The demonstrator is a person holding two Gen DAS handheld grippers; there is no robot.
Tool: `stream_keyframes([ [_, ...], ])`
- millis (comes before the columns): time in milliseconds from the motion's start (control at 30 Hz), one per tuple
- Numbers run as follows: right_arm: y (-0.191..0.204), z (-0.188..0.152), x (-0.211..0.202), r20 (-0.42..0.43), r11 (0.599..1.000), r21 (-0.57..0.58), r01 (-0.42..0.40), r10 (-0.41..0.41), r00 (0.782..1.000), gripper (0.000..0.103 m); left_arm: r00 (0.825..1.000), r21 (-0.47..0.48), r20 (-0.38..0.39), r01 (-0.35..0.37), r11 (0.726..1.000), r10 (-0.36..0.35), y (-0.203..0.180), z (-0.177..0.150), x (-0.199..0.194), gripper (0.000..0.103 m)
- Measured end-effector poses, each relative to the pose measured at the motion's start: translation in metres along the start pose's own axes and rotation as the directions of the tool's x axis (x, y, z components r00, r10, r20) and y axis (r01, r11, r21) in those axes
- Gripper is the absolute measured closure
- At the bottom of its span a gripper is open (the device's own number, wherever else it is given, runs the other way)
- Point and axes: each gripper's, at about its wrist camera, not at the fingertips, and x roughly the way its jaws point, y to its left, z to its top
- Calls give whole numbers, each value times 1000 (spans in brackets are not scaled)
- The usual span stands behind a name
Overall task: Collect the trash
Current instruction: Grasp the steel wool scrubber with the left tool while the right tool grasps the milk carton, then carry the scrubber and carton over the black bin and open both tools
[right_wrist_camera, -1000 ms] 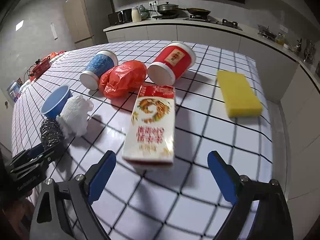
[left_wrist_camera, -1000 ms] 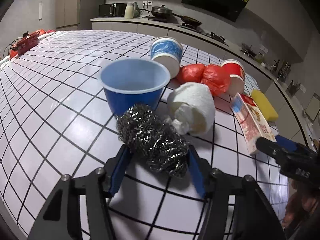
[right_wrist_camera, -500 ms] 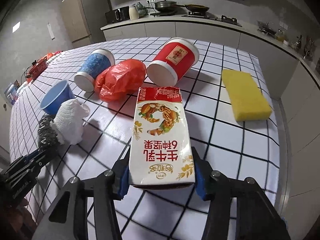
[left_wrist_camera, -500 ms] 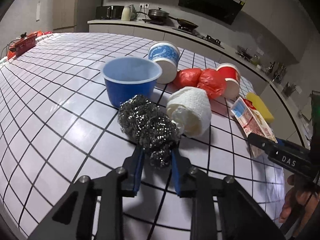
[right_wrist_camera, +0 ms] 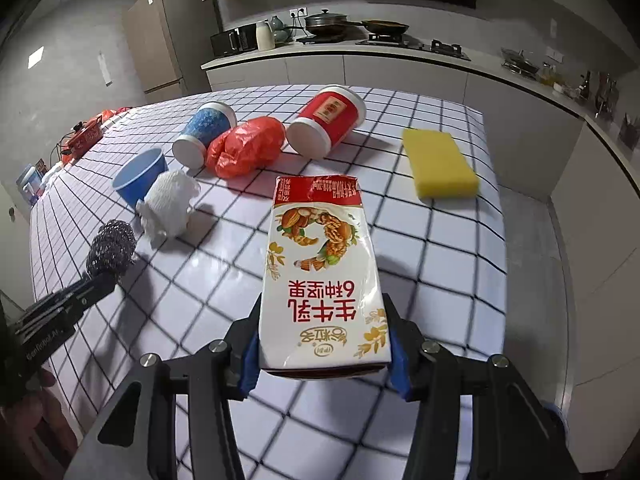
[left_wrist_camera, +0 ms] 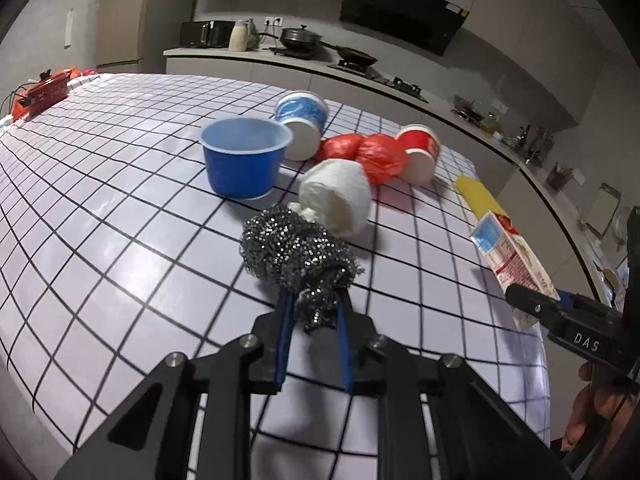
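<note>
Table (right_wrist_camera: 452, 248): one, white with a black grid.
Cups: three. My blue bowl-cup (left_wrist_camera: 244, 156) stands upright; blue paper cup (right_wrist_camera: 206, 132) and red paper cup (right_wrist_camera: 328, 120) lie tipped.
Milk carton (right_wrist_camera: 324, 276): one, clamped in my right tongs (right_wrist_camera: 324, 354).
Steel scourer (left_wrist_camera: 296, 254): one, pinched tight in my left tongs (left_wrist_camera: 314, 320).
</note>
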Motion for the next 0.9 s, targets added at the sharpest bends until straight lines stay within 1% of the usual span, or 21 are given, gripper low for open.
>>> stream_keyframes([
  [133, -6, -14, -14, 2, 1000, 4, 8, -8, 1000, 50, 1000, 14, -4, 9, 1000, -9, -7, -9, -4, 83],
  [167, -7, -16, -17, 1, 1000, 6, 8, -8, 1000, 50, 999, 17, -31, 22, 1000, -21, -8, -11, 1, 82],
  [233, -9, -21, -20, -3, 1000, 8, 12, -12, 1000, 50, 999, 13, -49, 11, 1000, -10, -9, -15, 7, 70],
  [267, -10, -23, -20, -6, 1000, 11, 12, -12, 1000, 50, 999, 8, -43, -13, 1000, 14, -10, -16, 9, 52],
  [300, -11, -24, -20, -12, 1000, 13, 12, -11, 1000, 50, 999, -2, -46, -28, 1000, 28, -10, -15, 11, 26],
  [333, -12, -24, -20, -13, 1000, 13, 13, -12, 1000, 50, 999, -9, -39, -33, 999, 33, -10, -13, 12, 19],
  [367, -12, -25, -19, -13, 1000, 13, 16, -15, 1000, 50, 999, -8, -28, -31, 999, 31, -11, -12, 13, 18],
  [433, -14, -24, -16, -21, 1000, 15, 21, -20, 1000, 50, 999, -8, -38, -16, 1000, 16, -12, -6, 21, 18],
  [467, -14, -23, -12, -26, 1000, 16, 22, -22, 999, 50, 999, -19, -50, -10, 1000, 9, -10, -3, 26, 32],
  [500, -14, -22, -8, -36, 1000, 17, 24, -23, 999, 50, 998, -31, -68, -1, 1000, -1, -8, -2, 32, 67],
  [600, -13, -19, 1, -47, 999, 20, 28, -27, 999, 50, 997, -27, -74, 25, 999, -27, -8, 3, 36, 67],
  [667, -12, -17, 1, -45, 999, 22, 28, -27, 999, 50, 997, -2, -70, 26, 1000, -27, -13, 3, 34, 67],
  [900, -12, -15, -16, -12, 999, 20, 30, -30, 999, 50, 998, 46, -59, 30, 998, -27, -28, -6, 20, 67],
])
